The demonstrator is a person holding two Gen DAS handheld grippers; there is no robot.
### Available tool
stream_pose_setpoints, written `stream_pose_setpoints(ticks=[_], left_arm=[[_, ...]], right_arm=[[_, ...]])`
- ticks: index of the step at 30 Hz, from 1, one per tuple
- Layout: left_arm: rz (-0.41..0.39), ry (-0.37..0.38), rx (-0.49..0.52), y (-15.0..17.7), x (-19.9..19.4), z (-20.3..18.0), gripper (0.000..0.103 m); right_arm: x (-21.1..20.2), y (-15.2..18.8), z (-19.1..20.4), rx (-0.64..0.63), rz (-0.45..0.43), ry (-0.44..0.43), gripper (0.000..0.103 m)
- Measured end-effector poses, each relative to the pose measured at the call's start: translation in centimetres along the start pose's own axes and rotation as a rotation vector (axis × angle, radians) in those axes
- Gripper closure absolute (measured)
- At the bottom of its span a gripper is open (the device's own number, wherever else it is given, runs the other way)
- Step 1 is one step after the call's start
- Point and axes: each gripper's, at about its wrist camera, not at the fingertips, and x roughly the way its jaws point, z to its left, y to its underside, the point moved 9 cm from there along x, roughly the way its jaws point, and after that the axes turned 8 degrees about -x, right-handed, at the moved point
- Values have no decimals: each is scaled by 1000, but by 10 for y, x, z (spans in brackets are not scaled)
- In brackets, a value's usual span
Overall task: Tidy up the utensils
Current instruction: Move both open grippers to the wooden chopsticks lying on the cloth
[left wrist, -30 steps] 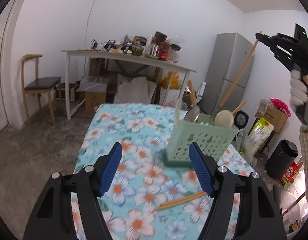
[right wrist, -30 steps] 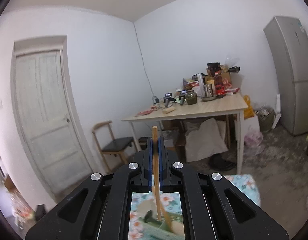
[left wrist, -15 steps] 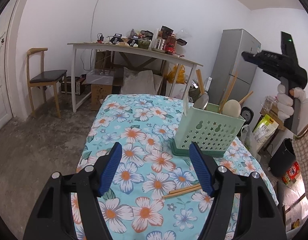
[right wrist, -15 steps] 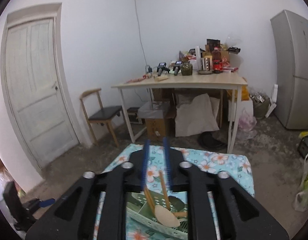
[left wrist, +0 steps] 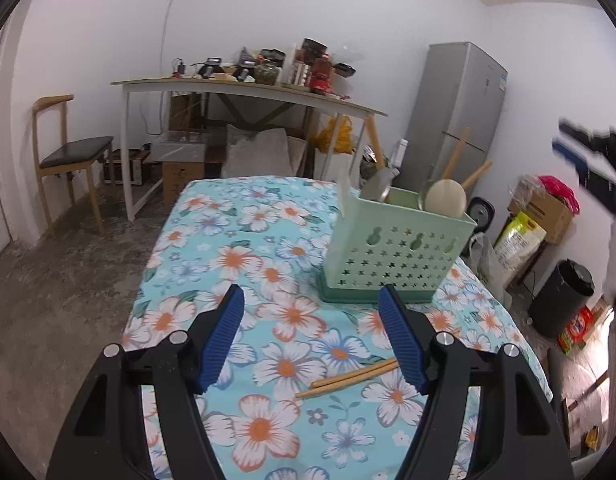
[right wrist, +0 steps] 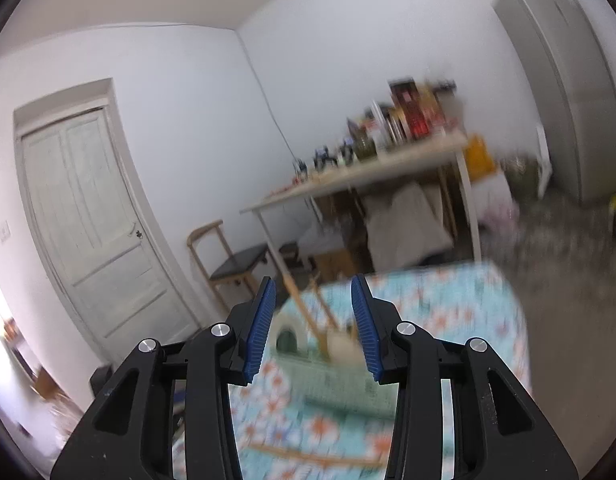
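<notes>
Plainly the risk now lies with the pair of chopsticks (left wrist: 350,376) on the floral bench (left wrist: 212,264), lying side by side and touching, just in front of the green utensil caddy (left wrist: 396,256). The left gripper (left wrist: 310,336) hovers above them with its jaws spread wide and nothing between them; one chopstick end runs under the right-hand pad in that view. Thin round sticks on cloth roll easily, so a closing pinch could catch only one, or push both apart and skid them toward the bench edge. A pad digging into the cloth could also drag the cover and tip the caddy, which looks light and top-heavy with its ladle (left wrist: 446,200) and wooden handles leaning out.

The right gripper (right wrist: 314,320) has just been opening its jaws; they stand apart and empty, with the caddy's handles showing beyond the gap. Its view is smeared by motion, so a fast swing near those leaning handles could knock them or the caddy over.
</notes>
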Motion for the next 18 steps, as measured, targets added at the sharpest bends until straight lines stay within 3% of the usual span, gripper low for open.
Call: stream_pose_setpoints(ticks=[3,9,14,18], left_arm=[[28,14,45,6,9,-14,36],[110,42,285,39,36,-57,36],[144,64,510,68,55,-94,36],[156,51,679,88,73,-114,36]], right_arm=[[4,51,-15,104,100,10,64],[18,136,-34,302,264,37,63],[23,172,-38,382,351,43,63],[21,181,-41,406,362,38,63]])
